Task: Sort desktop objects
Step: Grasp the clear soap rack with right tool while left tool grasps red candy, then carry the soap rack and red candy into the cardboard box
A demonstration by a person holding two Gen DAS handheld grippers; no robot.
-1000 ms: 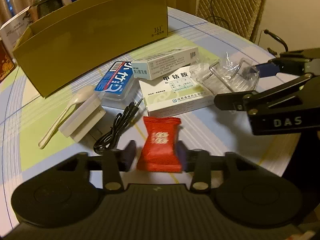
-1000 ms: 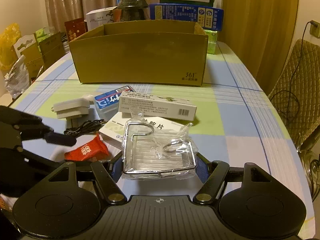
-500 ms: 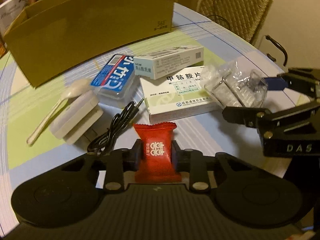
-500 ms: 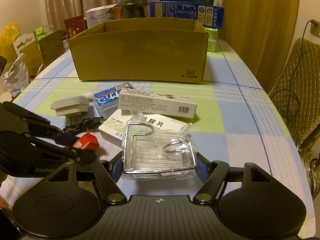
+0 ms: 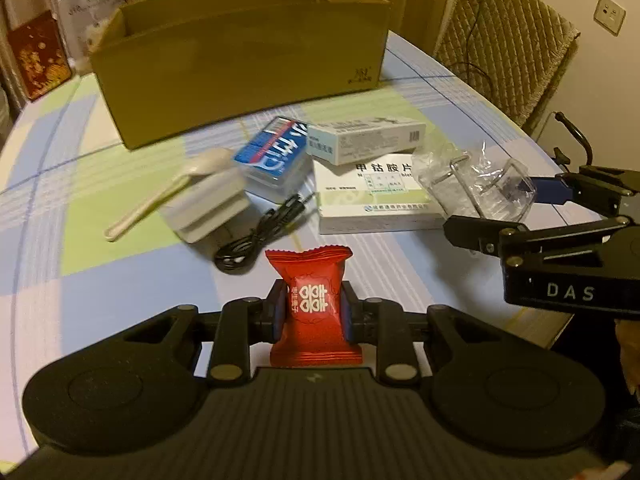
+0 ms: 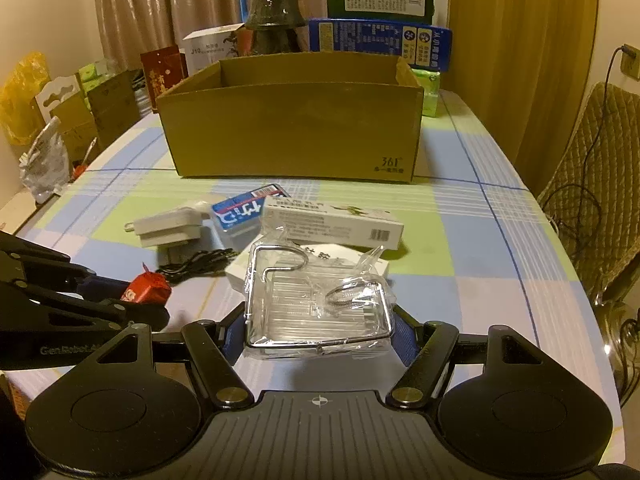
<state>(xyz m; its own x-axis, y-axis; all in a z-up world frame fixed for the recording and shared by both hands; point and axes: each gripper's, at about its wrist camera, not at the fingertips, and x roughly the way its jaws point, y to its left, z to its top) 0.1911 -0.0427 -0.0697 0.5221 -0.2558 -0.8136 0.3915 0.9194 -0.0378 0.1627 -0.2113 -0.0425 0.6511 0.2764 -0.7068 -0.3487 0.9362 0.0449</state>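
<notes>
left tool (image 5: 313, 312): pinching red candy packet (image 5: 310, 304), near the tabletop (image 5: 120, 288) edge | right tool (image 6: 318, 330): pinching plastic-wrapped wire rack (image 6: 316, 304), right of it | cardboard box (image 6: 292, 120): far side

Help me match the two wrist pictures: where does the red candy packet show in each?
Left wrist: red candy packet at bottom centre, clamped in the left gripper.
Right wrist: the same packet at the left edge, at the tip of the black gripper.
Shared landmark: the cardboard box at the far side of the table.
</notes>
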